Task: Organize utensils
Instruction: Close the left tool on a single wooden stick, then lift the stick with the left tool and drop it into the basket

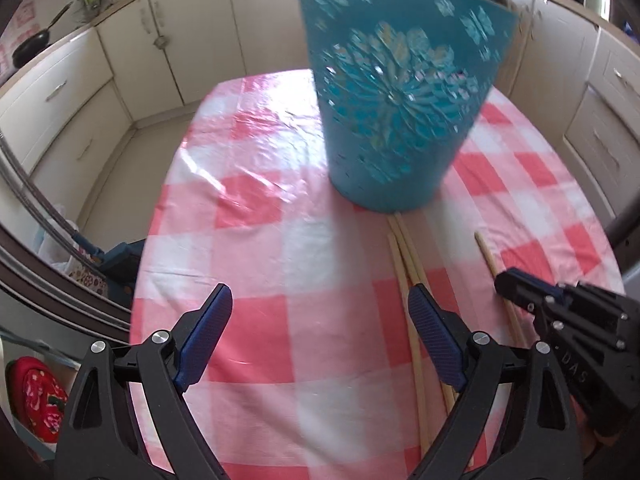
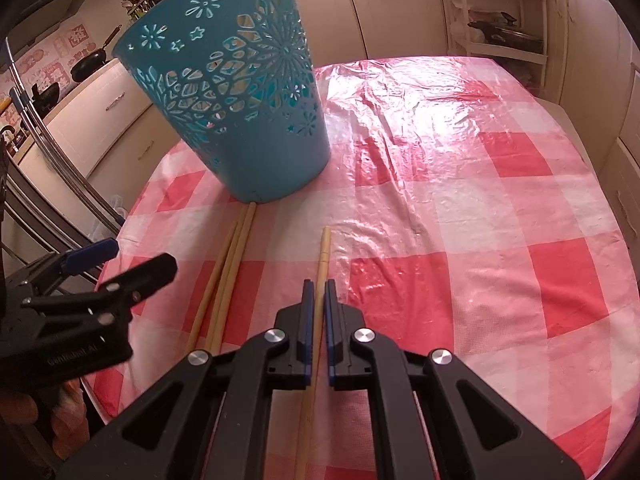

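Observation:
A teal perforated basket stands on the red-and-white checked tablecloth; it also shows in the right wrist view. Several wooden chopsticks lie in front of its base, also seen in the right wrist view. My left gripper is open and empty above the cloth, left of those chopsticks. My right gripper is shut on a single chopstick that lies apart to the right; that gripper also shows in the left wrist view.
Cream kitchen cabinets surround the table. A black pan sits on the counter at the left. A white shelf rack stands at the back right. The left gripper's body sits close on the left.

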`<state>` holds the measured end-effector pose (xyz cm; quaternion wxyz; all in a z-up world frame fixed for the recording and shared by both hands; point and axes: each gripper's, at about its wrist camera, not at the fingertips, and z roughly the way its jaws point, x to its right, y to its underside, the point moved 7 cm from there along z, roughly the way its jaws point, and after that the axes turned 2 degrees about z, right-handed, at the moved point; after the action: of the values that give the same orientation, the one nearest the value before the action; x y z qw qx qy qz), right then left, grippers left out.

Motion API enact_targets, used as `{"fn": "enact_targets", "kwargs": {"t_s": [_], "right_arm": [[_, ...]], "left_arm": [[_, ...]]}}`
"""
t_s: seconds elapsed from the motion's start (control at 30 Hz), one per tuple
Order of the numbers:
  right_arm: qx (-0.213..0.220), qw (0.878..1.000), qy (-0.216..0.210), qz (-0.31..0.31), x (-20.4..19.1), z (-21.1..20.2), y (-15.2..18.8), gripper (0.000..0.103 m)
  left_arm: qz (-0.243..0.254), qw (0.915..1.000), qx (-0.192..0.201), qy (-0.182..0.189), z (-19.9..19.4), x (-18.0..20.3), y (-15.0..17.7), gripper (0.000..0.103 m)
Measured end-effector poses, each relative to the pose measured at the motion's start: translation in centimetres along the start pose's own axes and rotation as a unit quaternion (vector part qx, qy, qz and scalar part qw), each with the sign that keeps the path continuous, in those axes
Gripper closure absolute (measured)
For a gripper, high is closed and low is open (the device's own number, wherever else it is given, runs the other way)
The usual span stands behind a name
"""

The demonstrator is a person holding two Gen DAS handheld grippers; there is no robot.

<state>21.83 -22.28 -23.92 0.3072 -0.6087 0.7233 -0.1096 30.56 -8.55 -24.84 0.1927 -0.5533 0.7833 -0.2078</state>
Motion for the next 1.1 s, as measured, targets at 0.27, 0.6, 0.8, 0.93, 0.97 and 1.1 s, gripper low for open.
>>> {"fn": "enact_targets", "kwargs": {"t_s": [0.27, 0.6, 0.8, 0.93, 0.97, 1.1], "right_arm": [[0.002, 1.000, -0.011, -0.001, 0.4, -0.1, -0.1, 0.097], [0.005, 1.000, -0.012, -0.003, 0.4, 0.0, -0.2, 0.097], [0.010, 1.000, -0.010, -0.006, 0.2, 0.2, -0.4, 0.097], [0.013, 1.000, -0.009, -0.006, 0.3, 0.5, -0.7, 0.097], [0.013, 1.000, -0.010, -0.006, 0.3, 0.5, -0.7, 0.097], [0.014, 1.000, -0.013, -0.008, 0.3, 0.6, -0.8, 0.097]], "left_arm": [[0.032, 0.9994, -0.015, 0.000, 1.1, 1.6, 0.6, 0.018], [0.031, 0.9993, -0.023, 0.003, 2.0, 1.5, 0.5, 0.030], [0.035, 0.9982, -0.017, 0.046, 1.9, 2.8, 0.1, 0.078], [0.043, 0.9970, -0.024, 0.060, 1.7, 3.3, 0.1, 0.097], [0.037, 0.9965, -0.030, 0.068, 1.7, 3.2, 0.1, 0.098], [0.000, 0.9929, -0.033, 0.114, -0.6, 2.0, -0.4, 0.098]]}}
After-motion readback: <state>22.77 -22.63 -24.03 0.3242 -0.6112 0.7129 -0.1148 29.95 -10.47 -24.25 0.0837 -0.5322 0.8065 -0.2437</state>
